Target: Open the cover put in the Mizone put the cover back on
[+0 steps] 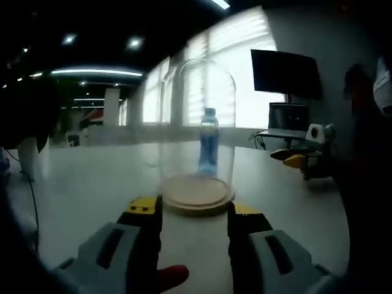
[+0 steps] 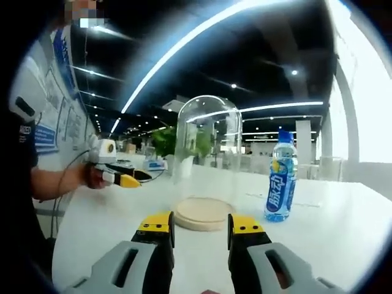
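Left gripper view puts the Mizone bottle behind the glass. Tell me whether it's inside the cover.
Observer: Outside. In the right gripper view the Mizone bottle stands upright on the table beside the glass cover, apart from it.
Operator: Report what's on the base.
Observer: Nothing. From this side the wooden base under the cover is bare.
Operator: Give me the right gripper's state.
Observer: The right gripper is open, its jaws apart just short of the base.
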### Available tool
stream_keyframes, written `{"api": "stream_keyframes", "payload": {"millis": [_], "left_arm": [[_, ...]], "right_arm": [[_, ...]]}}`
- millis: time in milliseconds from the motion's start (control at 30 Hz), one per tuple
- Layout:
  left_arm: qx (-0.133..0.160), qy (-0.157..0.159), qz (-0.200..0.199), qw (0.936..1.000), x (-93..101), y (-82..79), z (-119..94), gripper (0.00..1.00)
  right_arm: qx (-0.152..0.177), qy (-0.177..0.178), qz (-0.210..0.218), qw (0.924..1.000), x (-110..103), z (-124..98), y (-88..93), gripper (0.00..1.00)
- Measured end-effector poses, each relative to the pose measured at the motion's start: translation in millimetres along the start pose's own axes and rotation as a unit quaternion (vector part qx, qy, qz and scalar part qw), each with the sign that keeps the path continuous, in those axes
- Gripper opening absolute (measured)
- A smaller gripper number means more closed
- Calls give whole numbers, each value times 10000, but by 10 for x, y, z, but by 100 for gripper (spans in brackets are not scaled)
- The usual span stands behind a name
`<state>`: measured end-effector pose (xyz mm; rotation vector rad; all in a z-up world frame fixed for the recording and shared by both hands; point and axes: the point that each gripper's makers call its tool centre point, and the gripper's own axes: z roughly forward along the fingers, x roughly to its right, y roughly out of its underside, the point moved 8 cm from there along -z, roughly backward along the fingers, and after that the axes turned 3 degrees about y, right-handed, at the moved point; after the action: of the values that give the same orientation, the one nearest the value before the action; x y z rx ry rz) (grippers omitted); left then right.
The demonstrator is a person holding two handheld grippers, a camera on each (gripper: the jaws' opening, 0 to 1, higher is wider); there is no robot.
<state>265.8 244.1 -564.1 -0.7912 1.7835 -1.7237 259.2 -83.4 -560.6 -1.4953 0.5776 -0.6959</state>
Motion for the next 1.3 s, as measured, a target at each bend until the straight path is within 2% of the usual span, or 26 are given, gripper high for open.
{"api": "stream_keyframes", "payload": {"millis": [167,300,600,900,1000,1300], "left_arm": [[93,31,60,9999,-82,-62,79,42],[118,152,-7,9998,-167,-115,165,44],[213,376,-43,9991,-252,-205,328,47],[99,612,82,9980,-324,-273,515,51],[100,747,37,9972,-367,-310,577,53],[-13,1237,-163,9922,-443,-406,757,57]], "right_arm": [[-29,-75,-231,9997,61,131,-46,34],[-55,-218,-18,9997,108,276,-89,37],[-72,-307,191,9993,194,475,-130,44],[-126,-620,289,9976,233,695,-198,48],[-153,-705,209,9972,262,791,-196,51],[-252,-906,347,9950,342,1045,-205,54]]}}
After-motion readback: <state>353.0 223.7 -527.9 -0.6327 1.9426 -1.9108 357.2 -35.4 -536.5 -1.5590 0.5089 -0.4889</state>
